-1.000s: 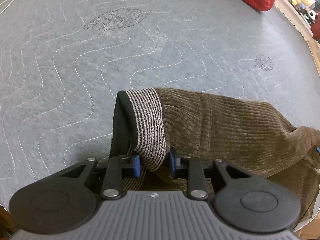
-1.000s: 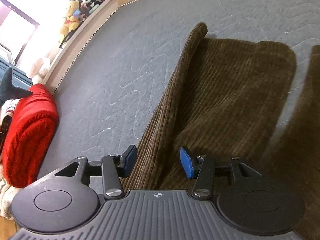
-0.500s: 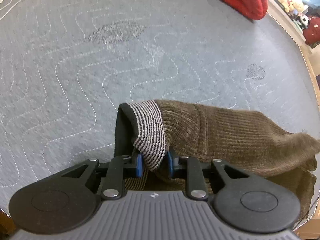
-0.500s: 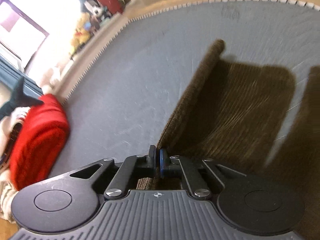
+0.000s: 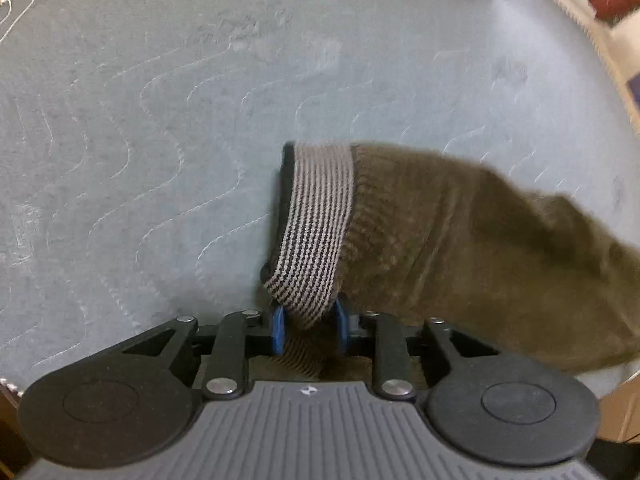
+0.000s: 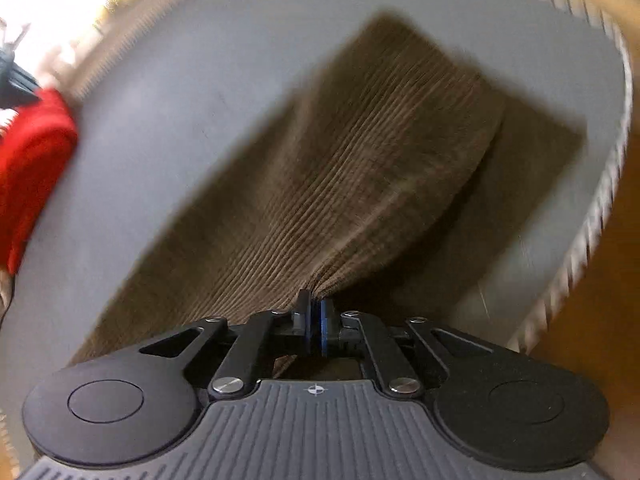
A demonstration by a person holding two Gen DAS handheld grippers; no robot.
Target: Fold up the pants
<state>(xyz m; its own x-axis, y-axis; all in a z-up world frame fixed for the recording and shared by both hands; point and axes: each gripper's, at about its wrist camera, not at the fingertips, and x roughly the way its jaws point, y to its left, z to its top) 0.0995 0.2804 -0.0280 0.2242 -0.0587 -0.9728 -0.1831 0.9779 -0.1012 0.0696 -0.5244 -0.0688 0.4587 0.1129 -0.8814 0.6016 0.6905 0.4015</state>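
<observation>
The left gripper [image 5: 308,330] has its 2 blue pads pressed in on the striped waistband of the pants [image 5: 460,232], the cloth bunched between them. The right gripper [image 6: 315,330] has its 2 fingers nearly touching, pinching a gathered edge of the pants [image 6: 340,184].

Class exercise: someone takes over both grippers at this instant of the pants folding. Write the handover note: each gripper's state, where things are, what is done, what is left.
Left gripper: shut on the striped waistband of the pants.
Right gripper: shut on the corduroy of a pant leg, cloth fanning out from the pinch.
Pants: partly lifted above the grey quilt; frames are motion-blurred.
Done: both ends gripped.
Left: probably bring one end over the other, lay flat, release.
</observation>
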